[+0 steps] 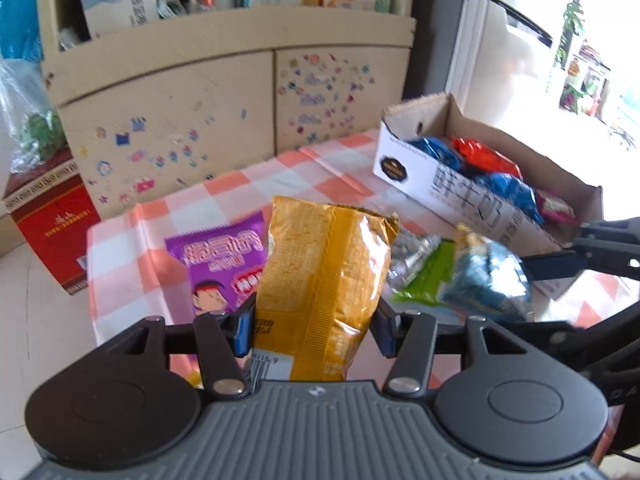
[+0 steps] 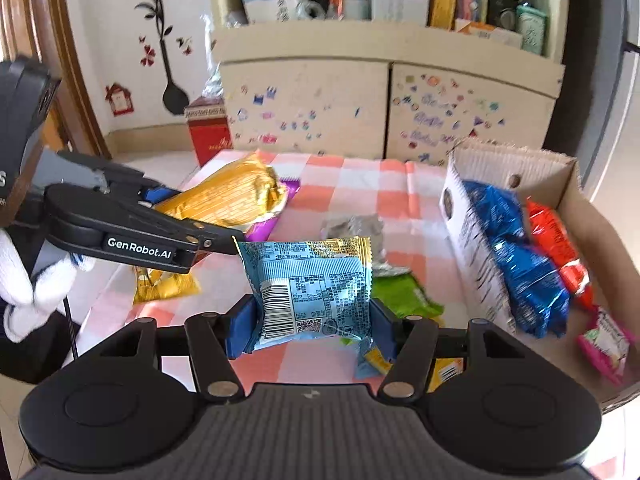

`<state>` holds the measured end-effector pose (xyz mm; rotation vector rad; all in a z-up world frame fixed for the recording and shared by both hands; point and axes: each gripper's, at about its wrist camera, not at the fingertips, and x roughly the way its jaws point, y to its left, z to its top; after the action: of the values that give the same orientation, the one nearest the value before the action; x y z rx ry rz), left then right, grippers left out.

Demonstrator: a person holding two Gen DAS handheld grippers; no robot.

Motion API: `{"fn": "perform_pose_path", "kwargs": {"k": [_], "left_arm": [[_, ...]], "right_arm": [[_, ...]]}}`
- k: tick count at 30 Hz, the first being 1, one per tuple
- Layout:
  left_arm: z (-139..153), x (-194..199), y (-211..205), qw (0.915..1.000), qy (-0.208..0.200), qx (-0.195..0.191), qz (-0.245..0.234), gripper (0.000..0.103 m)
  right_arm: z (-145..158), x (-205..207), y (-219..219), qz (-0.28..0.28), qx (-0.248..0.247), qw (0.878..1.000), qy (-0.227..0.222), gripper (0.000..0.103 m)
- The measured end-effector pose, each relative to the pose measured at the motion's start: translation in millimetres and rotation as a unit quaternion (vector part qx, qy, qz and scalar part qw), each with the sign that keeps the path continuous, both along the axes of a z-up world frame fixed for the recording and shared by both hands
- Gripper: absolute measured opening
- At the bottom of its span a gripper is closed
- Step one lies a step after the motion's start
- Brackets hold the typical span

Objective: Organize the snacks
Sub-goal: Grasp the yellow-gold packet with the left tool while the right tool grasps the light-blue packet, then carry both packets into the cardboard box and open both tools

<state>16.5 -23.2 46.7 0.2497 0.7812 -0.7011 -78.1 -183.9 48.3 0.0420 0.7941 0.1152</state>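
My left gripper (image 1: pixel 314 330) is shut on a gold snack bag (image 1: pixel 324 264), which stands upright between the blue pads above the checked tablecloth (image 1: pixel 320 168). My right gripper (image 2: pixel 311 328) is shut on a light blue snack packet (image 2: pixel 312 288), held with its barcode side up above the table. In the right wrist view the left gripper (image 2: pixel 192 236) and its gold bag (image 2: pixel 228 196) are at the left. A cardboard box (image 2: pixel 552 184) at the right holds blue (image 2: pixel 520 272), red (image 2: pixel 560 240) and pink (image 2: pixel 608 344) packets. Purple (image 1: pixel 216 256), green (image 2: pixel 404 296) and silver (image 2: pixel 352 226) packets lie on the cloth.
A beige cabinet (image 1: pixel 180 120) covered in stickers stands behind the table, with a red carton (image 1: pixel 52 224) on the floor to its left. A white-gloved hand (image 2: pixel 24 280) holds the left gripper. Another yellow packet (image 2: pixel 164 286) lies near the table's left edge.
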Motion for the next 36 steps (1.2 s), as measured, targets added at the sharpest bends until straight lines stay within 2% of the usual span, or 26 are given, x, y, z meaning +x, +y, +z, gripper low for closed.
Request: {"fn": "perform_pose_path", "kwargs": {"k": [5,11,15,25,36], "left_arm": [[10.9,6.9,1.3,0.9993,-0.01,-0.022,0.029,0.055],[16.3,6.8,-12.0,0.9988,-0.015,-0.034,0.031,0.055],[19.5,2.9,-24.8,0.9986,-0.007,-0.049,0.016,0.055],[33.1,-20.4,-73.4,0.9967,-0.026,-0.066,-0.04,0.055],[43.4,-43.5,-128.3,0.9933,-0.026,-0.08,-0.079,0.055]], "right_arm": [[17.0,-1.8,-12.2,-0.012,0.004,1.0,-0.027,0.066],[38.1,-4.0,-38.7,-0.043,0.005,0.998,-0.047,0.067],[48.4,-5.4,-59.2,-0.07,-0.008,0.996,-0.055,0.067],[59.3,-11.2,-100.5,-0.095,-0.032,0.994,-0.052,0.067],[71.8,-18.7,-153.6,-0.164,0.001,0.983,-0.079,0.067]]}}
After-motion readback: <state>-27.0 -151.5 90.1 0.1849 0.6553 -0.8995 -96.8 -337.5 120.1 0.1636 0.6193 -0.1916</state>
